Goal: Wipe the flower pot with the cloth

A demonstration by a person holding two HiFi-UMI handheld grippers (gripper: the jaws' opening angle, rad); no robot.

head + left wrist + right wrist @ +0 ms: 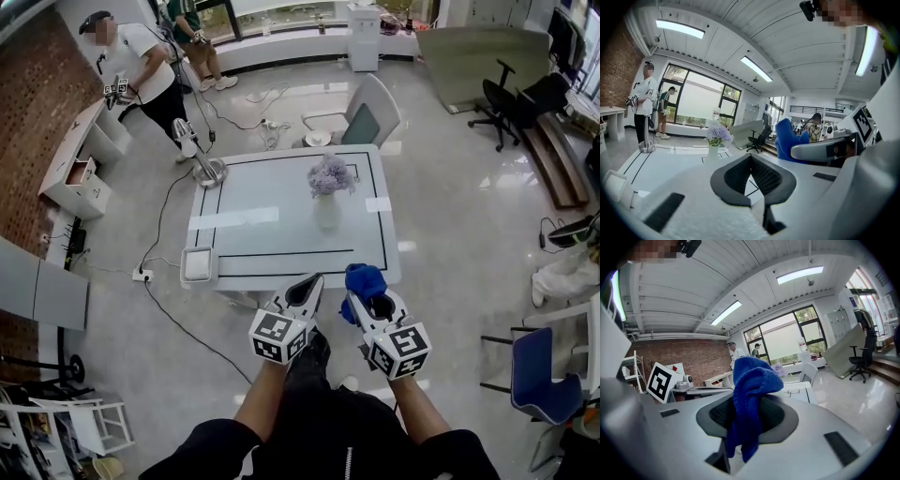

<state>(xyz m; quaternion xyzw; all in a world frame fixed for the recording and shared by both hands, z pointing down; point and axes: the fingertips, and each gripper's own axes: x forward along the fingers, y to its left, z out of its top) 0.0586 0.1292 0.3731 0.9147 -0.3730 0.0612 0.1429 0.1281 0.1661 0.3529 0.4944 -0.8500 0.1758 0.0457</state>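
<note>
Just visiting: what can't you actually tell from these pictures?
- Head view: pot, white on the white table, too small to show any dirt.
- Right gripper view: pot too small and pale to pick out beside the cloth.
- Head view: right gripper covers the cloth's lower end.
- Head view: white thing at the table's corner, too small to name.

Our left gripper (pixel 751 160) has its dark pads meeting at the tips, with nothing held between them. Beyond them stretches the white table (pixel 670 161), and on it stands the flower pot (pixel 713 152), upright, topped with pale purple flowers (pixel 718 134). To the right, the blue cloth (pixel 787 139) rises at the tip of our right gripper (pixel 799 151). Two people (pixel 645 105) stand far left by the window (pixel 696 101).
</note>
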